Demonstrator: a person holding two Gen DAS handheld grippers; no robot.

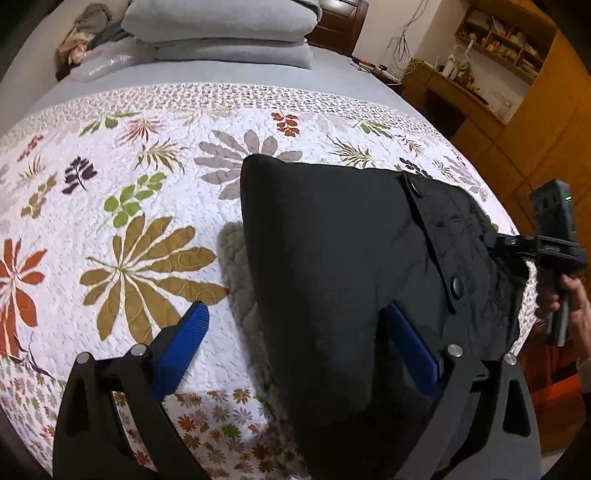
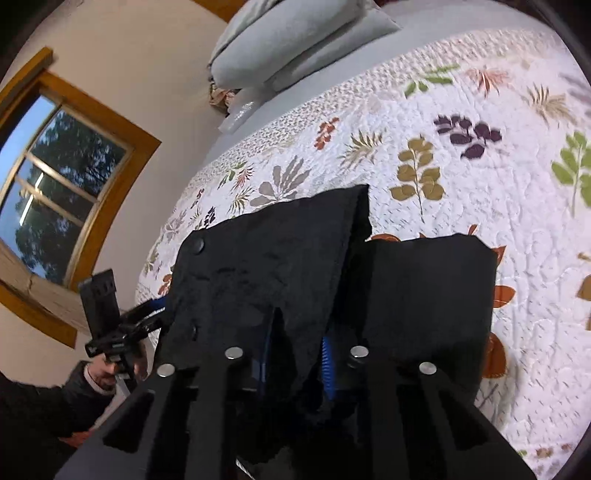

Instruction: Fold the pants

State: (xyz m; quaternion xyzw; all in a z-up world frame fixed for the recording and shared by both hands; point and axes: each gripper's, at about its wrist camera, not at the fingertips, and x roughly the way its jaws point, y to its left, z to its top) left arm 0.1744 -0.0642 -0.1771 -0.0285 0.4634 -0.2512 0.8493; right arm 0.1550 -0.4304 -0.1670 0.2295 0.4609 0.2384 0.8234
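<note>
Black pants (image 1: 332, 251) lie folded on a floral quilt (image 1: 110, 221) near the bed's front edge, waistband with two buttons to the right. My left gripper (image 1: 295, 339) is open; its blue fingers (image 1: 184, 343) straddle the pants' front left edge, the right finger half under cloth. In the right wrist view the pants (image 2: 266, 266) are bunched over my right gripper (image 2: 295, 354), which is shut on a fold of the cloth near the waistband. The right gripper also shows in the left wrist view (image 1: 517, 245) at the pants' right edge.
Stacked grey pillows (image 1: 221, 33) and a heap of clothes (image 1: 85, 37) lie at the bed's head. A wooden desk and shelves (image 1: 480, 74) stand at the right. A window (image 2: 55, 192) is on the wall left of the bed.
</note>
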